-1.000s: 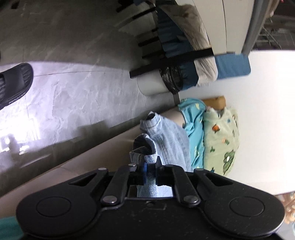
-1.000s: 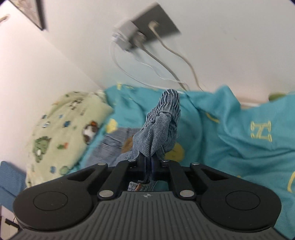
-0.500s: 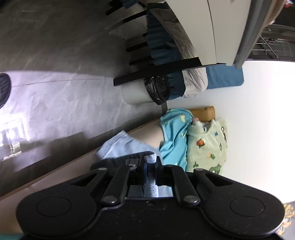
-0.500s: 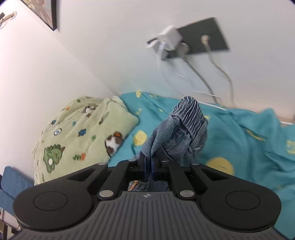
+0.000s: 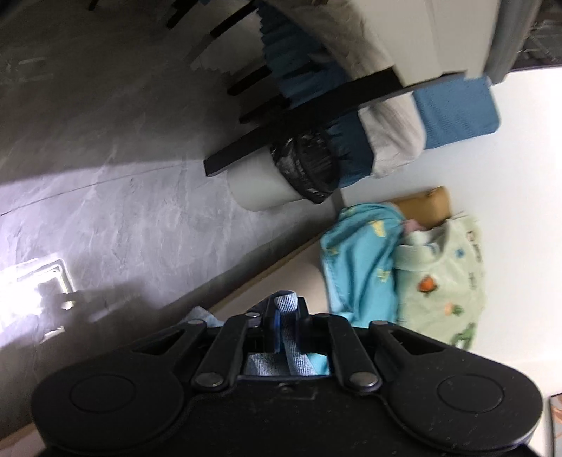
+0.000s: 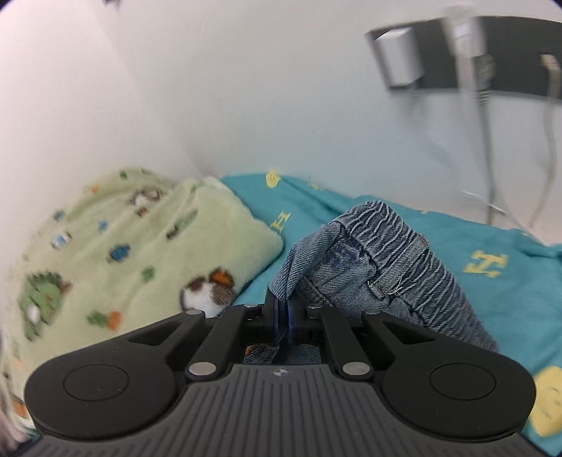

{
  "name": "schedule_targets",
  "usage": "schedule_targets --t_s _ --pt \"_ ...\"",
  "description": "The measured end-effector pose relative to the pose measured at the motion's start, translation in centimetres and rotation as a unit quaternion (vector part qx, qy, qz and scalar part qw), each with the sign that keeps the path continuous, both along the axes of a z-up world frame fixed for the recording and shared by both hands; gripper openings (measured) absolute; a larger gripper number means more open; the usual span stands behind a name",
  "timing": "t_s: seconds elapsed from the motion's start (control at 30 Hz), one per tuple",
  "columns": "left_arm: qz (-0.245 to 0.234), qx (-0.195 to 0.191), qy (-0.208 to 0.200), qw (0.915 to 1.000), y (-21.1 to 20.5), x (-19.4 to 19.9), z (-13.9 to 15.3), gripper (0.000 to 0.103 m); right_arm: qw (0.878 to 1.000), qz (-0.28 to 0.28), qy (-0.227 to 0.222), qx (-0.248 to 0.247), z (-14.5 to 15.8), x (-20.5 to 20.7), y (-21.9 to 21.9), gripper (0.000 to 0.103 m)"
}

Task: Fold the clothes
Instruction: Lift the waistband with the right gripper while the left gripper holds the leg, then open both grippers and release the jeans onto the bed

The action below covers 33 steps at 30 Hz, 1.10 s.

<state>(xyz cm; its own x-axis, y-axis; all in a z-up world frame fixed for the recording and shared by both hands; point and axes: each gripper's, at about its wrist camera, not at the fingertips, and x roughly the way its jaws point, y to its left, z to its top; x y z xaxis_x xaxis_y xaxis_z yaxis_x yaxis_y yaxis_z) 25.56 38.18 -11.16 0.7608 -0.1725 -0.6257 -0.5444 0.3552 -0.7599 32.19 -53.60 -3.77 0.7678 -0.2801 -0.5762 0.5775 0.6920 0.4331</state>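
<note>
Denim shorts now lower & nearer vs 1 s ago, both grippers' jaws clenched on denim: left gripper, right gripper.

Matte black left tool and right tool: round pivot discs, silver screws, blue-lined fingers, ribbed grey housing.

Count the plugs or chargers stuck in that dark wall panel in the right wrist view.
3: a white charger block at the panel's left end, a blurred white plug mid-panel, a grey connector rightmost. More may lie beyond the frame.

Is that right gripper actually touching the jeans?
Touching. The right wrist view shows the right gripper shut on a fold of the jeans, denim pinched between its fingers.
</note>
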Motion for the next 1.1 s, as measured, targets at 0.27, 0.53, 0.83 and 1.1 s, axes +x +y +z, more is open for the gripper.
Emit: schedule_targets --t_s 0.27,0.53,0.83,1.1 --pt "-0.019 0.004 0.018 0.9996 0.0 3.2 -4.4 0.010 0.997 0.022 0.056 -0.044 -5.4 5.3 1.4 0.005" --pt "-0.026 0.028 -0.040 0.9985 0.3 -0.1 -2.5 0.042 0.998 0.040 0.020 -0.053 -4.6 2.5 1.6 0.056" --pt "-0.022 0.013 -0.038 0.9989 -2.5 -4.0 -0.1 0.052 0.991 0.108 0.016 -0.084 -1.7 -3.3 6.0 0.055" --pt "-0.002 -0.042 -0.021 0.9989 -4.6 -8.1 -0.9 0.059 0.981 0.181 -0.025 -0.067 0.6 -9.8 11.7 0.055"
